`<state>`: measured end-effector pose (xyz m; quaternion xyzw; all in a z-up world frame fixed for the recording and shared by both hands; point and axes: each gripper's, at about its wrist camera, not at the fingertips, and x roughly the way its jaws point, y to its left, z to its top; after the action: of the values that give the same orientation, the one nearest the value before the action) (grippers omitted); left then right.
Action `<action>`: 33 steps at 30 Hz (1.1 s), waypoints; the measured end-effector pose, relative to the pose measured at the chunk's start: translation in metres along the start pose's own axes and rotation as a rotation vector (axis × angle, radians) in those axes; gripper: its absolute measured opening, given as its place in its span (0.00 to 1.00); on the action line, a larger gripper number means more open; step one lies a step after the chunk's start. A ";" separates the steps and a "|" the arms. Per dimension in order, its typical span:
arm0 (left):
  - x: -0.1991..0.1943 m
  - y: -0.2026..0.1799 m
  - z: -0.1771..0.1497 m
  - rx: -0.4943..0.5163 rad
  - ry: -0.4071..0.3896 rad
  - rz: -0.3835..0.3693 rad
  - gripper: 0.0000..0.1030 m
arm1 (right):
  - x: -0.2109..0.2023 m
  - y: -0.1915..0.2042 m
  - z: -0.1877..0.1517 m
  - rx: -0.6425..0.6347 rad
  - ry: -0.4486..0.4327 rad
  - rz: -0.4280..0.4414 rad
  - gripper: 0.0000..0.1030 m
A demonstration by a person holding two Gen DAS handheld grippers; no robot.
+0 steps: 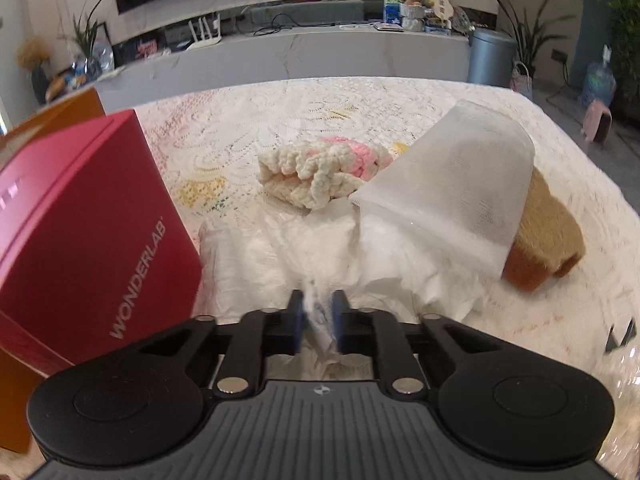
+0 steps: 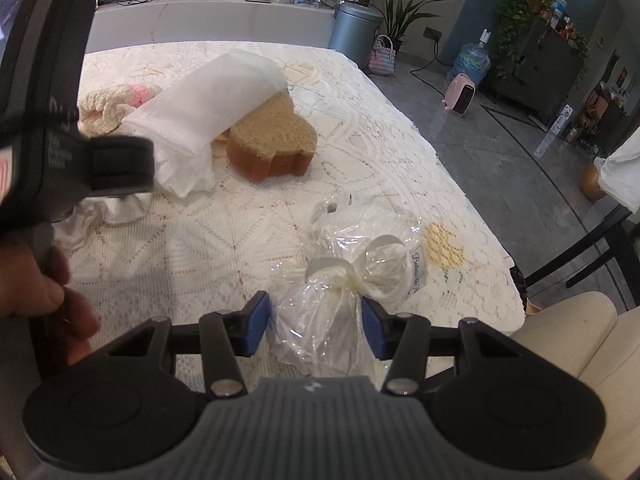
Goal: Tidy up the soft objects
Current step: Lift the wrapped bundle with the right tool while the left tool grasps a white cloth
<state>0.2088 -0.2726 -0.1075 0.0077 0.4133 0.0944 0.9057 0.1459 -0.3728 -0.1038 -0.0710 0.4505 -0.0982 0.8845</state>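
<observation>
My left gripper (image 1: 319, 314) is shut on a pinch of a crumpled white plastic bag (image 1: 272, 256) that lies on the lace tablecloth (image 1: 224, 128). Past the bag lie a cream and pink crochet piece (image 1: 320, 176), a translucent white mesh sleeve (image 1: 452, 184) and a brown sponge (image 1: 548, 236) partly under the sleeve. My right gripper (image 2: 316, 326) holds a knotted clear plastic bag with white contents (image 2: 360, 256), its blue pads against the bag's sides. The sleeve (image 2: 212, 96), the sponge (image 2: 272, 144) and the crochet piece (image 2: 108, 104) lie further back in the right wrist view.
A red box marked WONDERLAB (image 1: 92, 232) stands at the left, against an orange box (image 1: 52, 112). A hand (image 2: 36, 292) grips the left tool at the left edge of the right wrist view. The table's right edge drops to a cream chair (image 2: 568, 340) and a grey floor.
</observation>
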 end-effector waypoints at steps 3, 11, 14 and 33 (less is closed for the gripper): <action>-0.006 0.004 -0.001 0.001 0.010 -0.026 0.05 | 0.001 0.000 0.000 -0.003 0.001 0.000 0.49; -0.039 0.005 0.004 0.042 -0.081 -0.040 0.05 | 0.001 0.002 -0.001 -0.010 0.000 -0.003 0.49; -0.051 0.009 0.009 0.035 -0.102 -0.054 0.04 | 0.000 0.003 -0.001 -0.012 -0.001 -0.002 0.49; -0.093 0.044 0.028 -0.043 -0.162 -0.138 0.04 | 0.020 0.009 0.002 0.082 0.017 -0.034 0.65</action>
<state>0.1633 -0.2438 -0.0157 -0.0326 0.3359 0.0399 0.9405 0.1599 -0.3688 -0.1202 -0.0417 0.4521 -0.1322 0.8811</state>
